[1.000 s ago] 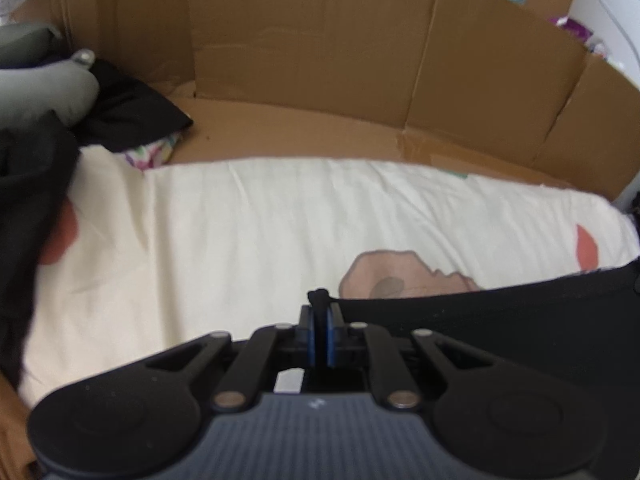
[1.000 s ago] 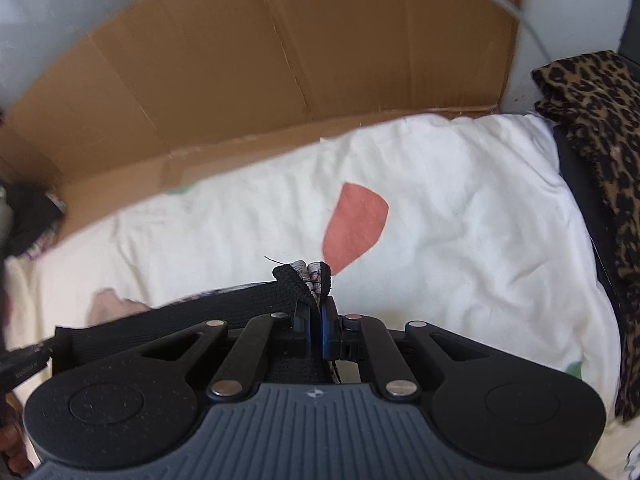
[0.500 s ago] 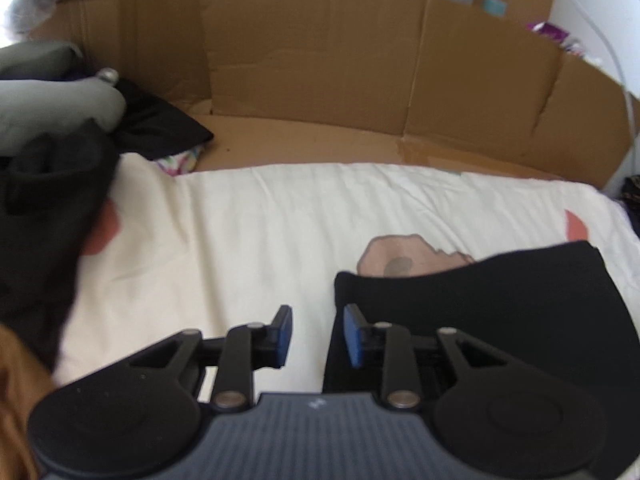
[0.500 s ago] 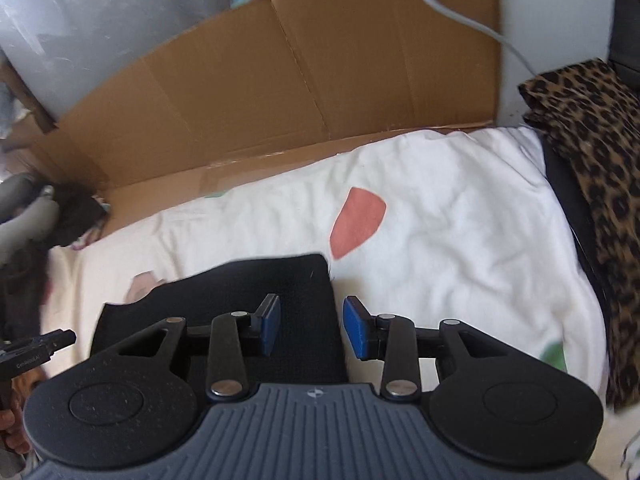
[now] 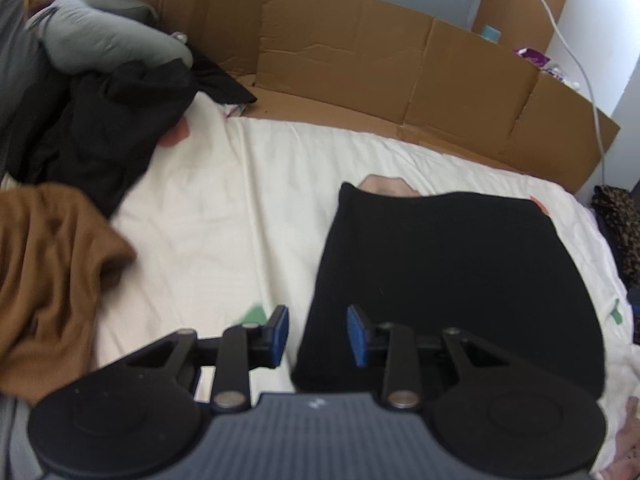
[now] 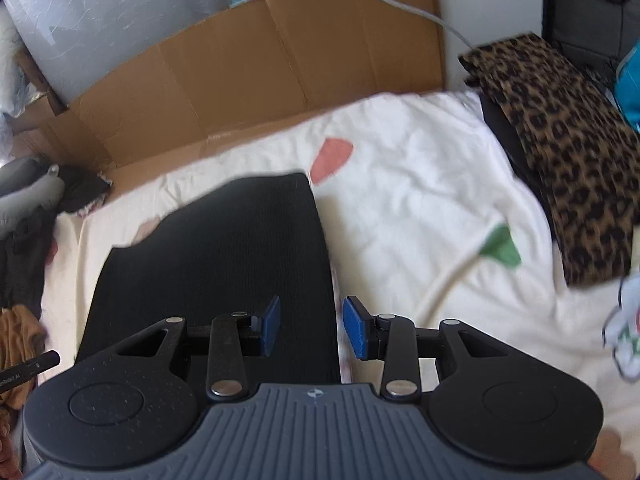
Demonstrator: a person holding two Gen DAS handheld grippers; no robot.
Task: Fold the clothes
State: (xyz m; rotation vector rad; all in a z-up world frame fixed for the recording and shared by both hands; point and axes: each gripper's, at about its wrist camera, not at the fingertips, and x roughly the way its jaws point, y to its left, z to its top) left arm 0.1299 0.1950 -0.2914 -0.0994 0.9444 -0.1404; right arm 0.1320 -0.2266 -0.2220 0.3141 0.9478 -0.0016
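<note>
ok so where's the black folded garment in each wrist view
Left wrist view: the black folded garment fills the centre-right, its left edge running between the open left gripper jaws.
Right wrist view: the black folded garment lies centre-left, its right edge between the open right gripper jaws.
Shared landmark: the cardboard wall standing behind the cream sheet.

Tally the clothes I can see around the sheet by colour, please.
Black: 2, the folded garment and the heap
Brown: 1, the crumpled top
Grey: 1, the bundle
Leopard print: 1, the folded piece
Total: 5
</note>
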